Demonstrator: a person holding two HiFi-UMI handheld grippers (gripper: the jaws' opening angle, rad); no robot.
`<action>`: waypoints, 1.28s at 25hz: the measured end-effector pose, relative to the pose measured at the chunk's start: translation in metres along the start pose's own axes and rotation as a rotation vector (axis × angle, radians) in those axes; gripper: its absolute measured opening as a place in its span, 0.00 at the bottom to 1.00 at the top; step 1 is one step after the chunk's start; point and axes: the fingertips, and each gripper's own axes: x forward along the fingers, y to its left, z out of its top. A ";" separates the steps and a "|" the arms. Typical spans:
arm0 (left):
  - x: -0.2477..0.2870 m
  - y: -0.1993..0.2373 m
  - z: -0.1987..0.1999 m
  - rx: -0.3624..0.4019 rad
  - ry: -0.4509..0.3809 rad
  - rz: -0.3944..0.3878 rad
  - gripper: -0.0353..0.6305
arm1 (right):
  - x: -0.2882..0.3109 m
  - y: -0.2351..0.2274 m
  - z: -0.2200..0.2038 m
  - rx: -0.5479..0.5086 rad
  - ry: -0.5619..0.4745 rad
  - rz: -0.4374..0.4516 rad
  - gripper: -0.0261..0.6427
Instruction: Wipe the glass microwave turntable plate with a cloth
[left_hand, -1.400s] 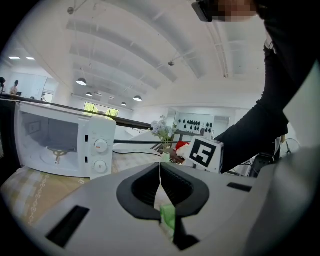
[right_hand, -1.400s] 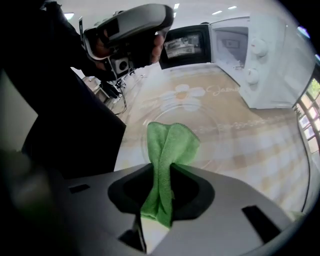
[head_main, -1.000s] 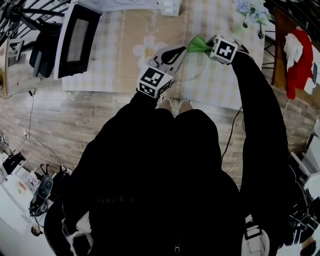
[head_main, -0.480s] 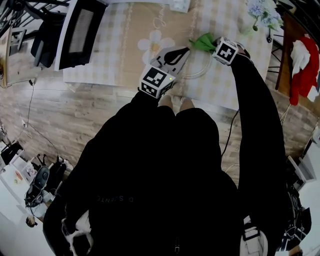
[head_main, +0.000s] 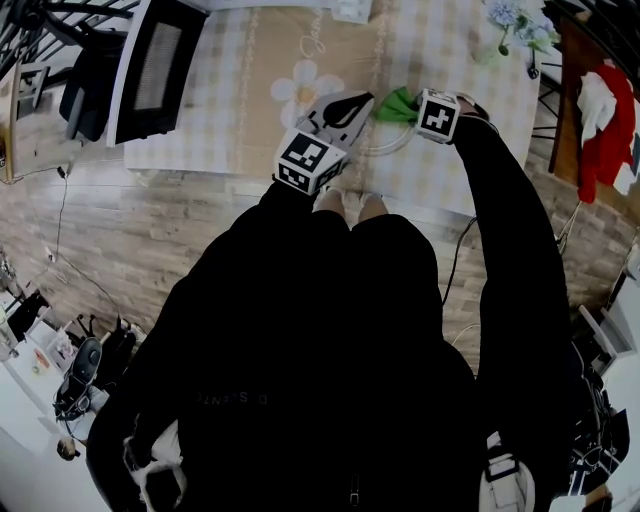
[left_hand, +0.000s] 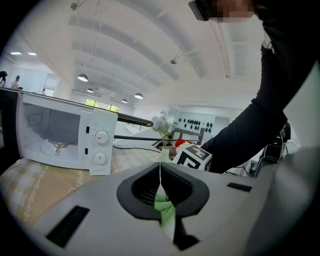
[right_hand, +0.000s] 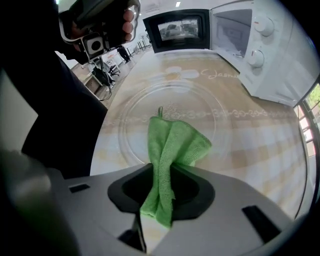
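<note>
Green cloth (right_hand: 172, 145) pinched in right tongs (right_hand: 160, 200) over glass plate (right_hand: 145, 107), whose rim left tongs (left_hand: 162, 200) clamp

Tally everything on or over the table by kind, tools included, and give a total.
Microwave: 1
Glass turntable plate: 1
Green cloth: 1
Vase of flowers: 1
Tools: 2 (left tool, right tool)
Total: 6
</note>
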 end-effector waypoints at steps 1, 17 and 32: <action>0.000 -0.001 0.000 0.000 0.000 -0.001 0.09 | 0.001 0.006 0.000 0.002 -0.004 0.023 0.21; 0.000 -0.003 -0.004 -0.003 0.015 -0.007 0.09 | 0.015 0.084 0.011 -0.055 -0.040 0.216 0.20; -0.006 -0.001 -0.001 0.020 0.029 -0.020 0.09 | 0.005 0.111 0.019 0.000 -0.152 0.207 0.20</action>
